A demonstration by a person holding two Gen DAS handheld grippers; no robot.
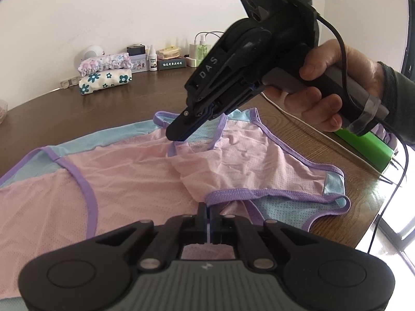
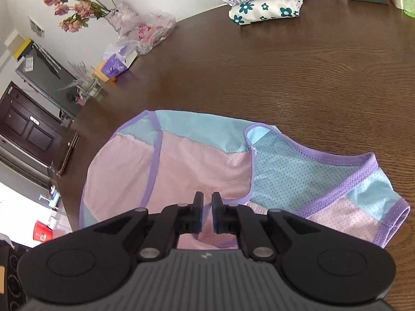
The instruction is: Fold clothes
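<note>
Pink top [image 1: 135, 181] lies on brown table [image 2: 311, 77]; left gripper [image 1: 207, 213] pinches its purple edge, right gripper [image 2: 206, 204] a bit apart w/ cloth in between

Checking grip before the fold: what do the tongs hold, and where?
Left tongs pinch the purple trim of the pink garment. Right tongs sit at its neckline edge; a grip cannot be told.

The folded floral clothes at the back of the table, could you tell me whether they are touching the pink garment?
No, the folded floral clothes sit apart from the pink garment, with bare table between them.
</note>
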